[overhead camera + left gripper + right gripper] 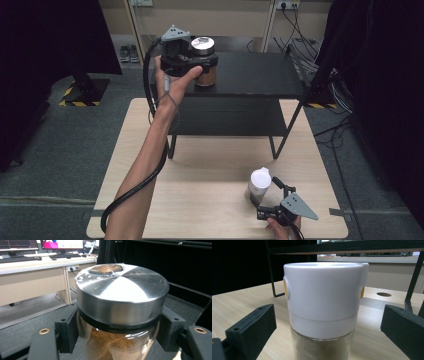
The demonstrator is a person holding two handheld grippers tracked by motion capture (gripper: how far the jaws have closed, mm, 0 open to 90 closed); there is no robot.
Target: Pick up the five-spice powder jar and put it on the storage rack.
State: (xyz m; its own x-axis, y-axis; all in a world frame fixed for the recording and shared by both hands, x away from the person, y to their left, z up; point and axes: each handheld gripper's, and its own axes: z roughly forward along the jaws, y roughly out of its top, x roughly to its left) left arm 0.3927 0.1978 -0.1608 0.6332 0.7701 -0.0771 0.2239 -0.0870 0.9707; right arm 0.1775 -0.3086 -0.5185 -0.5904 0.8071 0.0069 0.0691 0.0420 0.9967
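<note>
The glass jar (117, 340) with the brushed-metal lid (122, 292) looks like the heavier of the two: clear, hard walls, brown powder filling much of it, smooth and probably slick under a pad. I'd guess it breaks if dropped, so the sensible hold is on the glass just under the lid, which is where the left tool (192, 62) has it, jaws closed against both sides. It stands at the left end of the top of the black shelf (260, 75).

The white-capped shaker (324, 305) seems lighter and less fragile; its broad matte cap has a yellow button on each side, and pale powder shows through the clear body below. It stands on the desk (200, 180), near the right front, and the right tool (272, 197) sits around it with jaws apart, neither touching. Clamp below the cap to spare those buttons.
</note>
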